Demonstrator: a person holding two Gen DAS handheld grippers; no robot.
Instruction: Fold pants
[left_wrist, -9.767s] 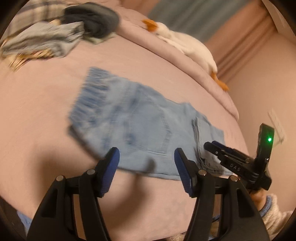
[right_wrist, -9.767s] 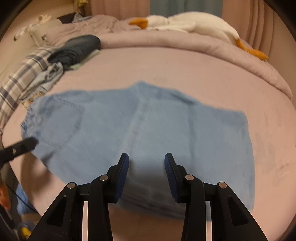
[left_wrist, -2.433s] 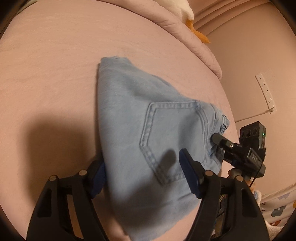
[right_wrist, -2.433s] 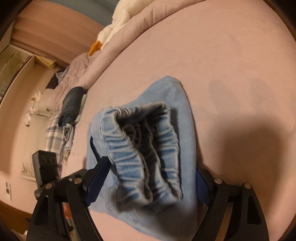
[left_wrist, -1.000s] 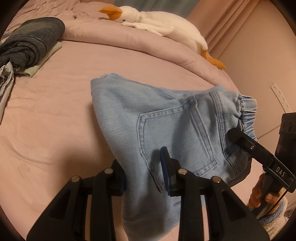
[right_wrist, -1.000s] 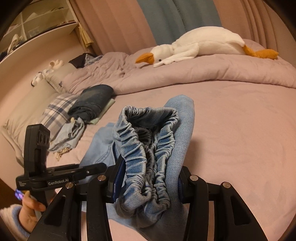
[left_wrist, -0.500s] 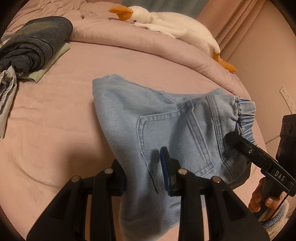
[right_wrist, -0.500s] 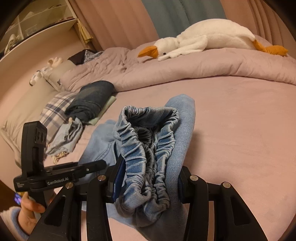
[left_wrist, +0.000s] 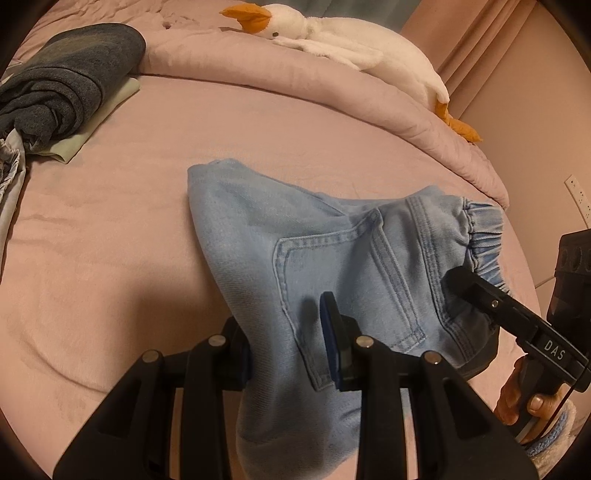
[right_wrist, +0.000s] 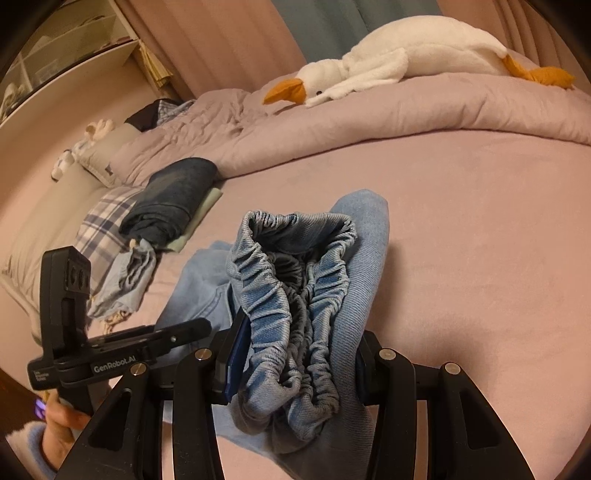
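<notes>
Pants (left_wrist: 332, 258) are hanging folded and lifted over a pink bed (left_wrist: 110, 240), waistband toward the person's right, long axis running left-right, far corner trailing on the sheet. Left gripper (left_wrist: 286, 343) is pinching the leg end; right gripper (right_wrist: 295, 354) is squeezing the bunched waistband (right_wrist: 291, 266). Laying flat and folding again likely remain.

A plush goose (left_wrist: 354, 48) lies along the rolled pink duvet (left_wrist: 295, 88) — dark folded clothes (left_wrist: 62, 81) well apart.

Bedroom, pink bed (left_wrist: 110, 229) (goose plush (right_wrist: 399, 70)), curtains (right_wrist: 221, 44)
</notes>
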